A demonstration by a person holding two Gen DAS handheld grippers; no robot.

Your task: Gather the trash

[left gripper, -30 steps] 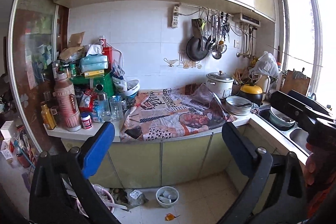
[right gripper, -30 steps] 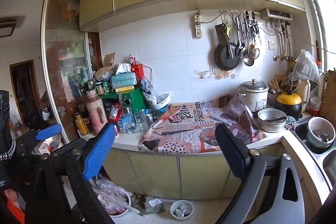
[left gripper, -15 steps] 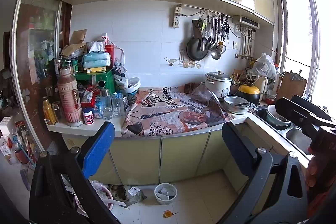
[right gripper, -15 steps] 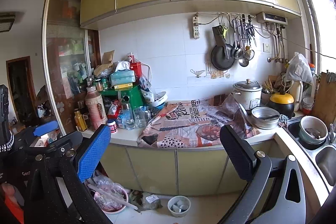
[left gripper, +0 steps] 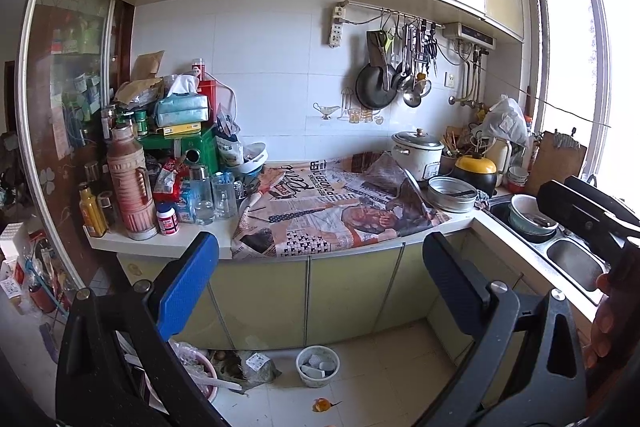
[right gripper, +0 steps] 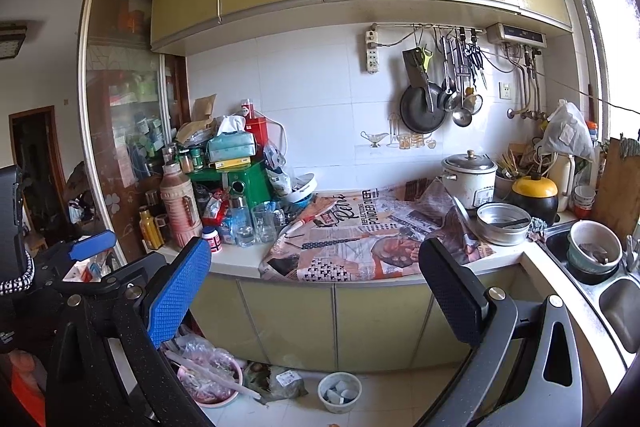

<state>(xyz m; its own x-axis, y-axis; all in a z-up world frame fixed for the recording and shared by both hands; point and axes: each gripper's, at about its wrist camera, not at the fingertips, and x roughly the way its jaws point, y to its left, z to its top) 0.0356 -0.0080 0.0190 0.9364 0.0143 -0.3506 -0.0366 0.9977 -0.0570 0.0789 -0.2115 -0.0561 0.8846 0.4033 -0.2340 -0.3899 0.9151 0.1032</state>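
Note:
Trash lies on the floor under the cabinets: a small white bucket (left gripper: 318, 365) (right gripper: 339, 391) with scraps, a crumpled bag (left gripper: 256, 371) (right gripper: 280, 381), an orange scrap (left gripper: 321, 405), and a pink basin (left gripper: 200, 375) (right gripper: 212, 375) stuffed with plastic. A printed newspaper (left gripper: 332, 211) (right gripper: 368, 239) covers the counter. My left gripper (left gripper: 320, 287) is open and holds nothing, well above the floor. My right gripper (right gripper: 316, 291) is likewise open, with nothing between its pads. Each gripper shows at the edge of the other's view.
Bottles, jars and boxes (left gripper: 160, 167) crowd the counter's left end. A rice cooker (left gripper: 418, 153), a metal bowl (left gripper: 452, 193) and a yellow-lidded pot (left gripper: 476, 169) stand at the right. The sink (left gripper: 572, 259) with a bowl runs along the right. A hand (left gripper: 612, 307) holds the right gripper.
Both views have drifted slightly back from the counter, and a little more floor shows. Both grippers stay open with nothing in them.

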